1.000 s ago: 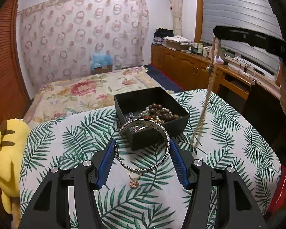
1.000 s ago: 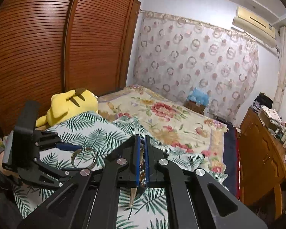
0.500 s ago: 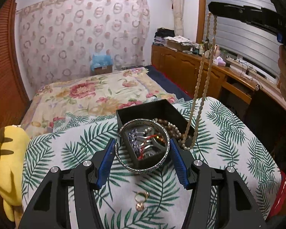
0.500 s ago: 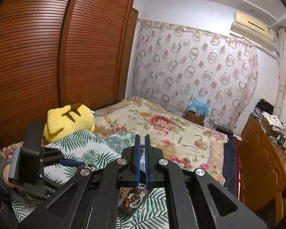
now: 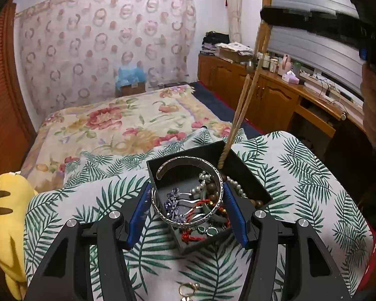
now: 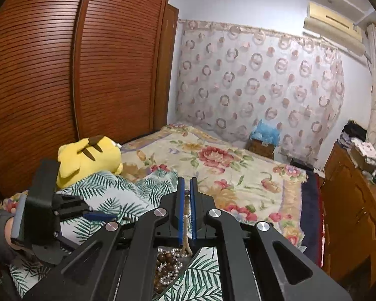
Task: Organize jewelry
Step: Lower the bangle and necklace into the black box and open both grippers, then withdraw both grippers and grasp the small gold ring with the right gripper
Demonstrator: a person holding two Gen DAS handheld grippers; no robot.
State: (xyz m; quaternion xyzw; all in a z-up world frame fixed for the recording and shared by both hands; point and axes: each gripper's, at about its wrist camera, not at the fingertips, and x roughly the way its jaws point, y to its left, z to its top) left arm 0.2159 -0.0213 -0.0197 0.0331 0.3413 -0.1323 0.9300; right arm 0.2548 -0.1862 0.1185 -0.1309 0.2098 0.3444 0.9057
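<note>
My left gripper (image 5: 188, 200) is shut on a silver bangle (image 5: 213, 175) and holds it over the black jewelry box (image 5: 248, 173), which has pearls, brown beads, red cord and rings in it. My right gripper (image 6: 187, 195) is shut on a beige bead necklace (image 6: 186, 235). In the left wrist view the necklace (image 5: 240, 115) hangs from the right gripper (image 5: 265, 17) at the upper right, with its lower end in the box's far corner. Box contents (image 6: 168, 268) show below the right gripper.
A gold ring (image 5: 188, 288) lies on the palm-leaf cloth (image 5: 313, 188) in front of the box. A yellow plush toy (image 6: 87, 155) sits at the left. A flowered bed (image 5: 127, 123) and wooden cabinets (image 5: 263, 95) are behind.
My left gripper has moved forward with the bangle, now above the box. The right gripper has brought the necklace over the box, and its lower end has gone down into it.
</note>
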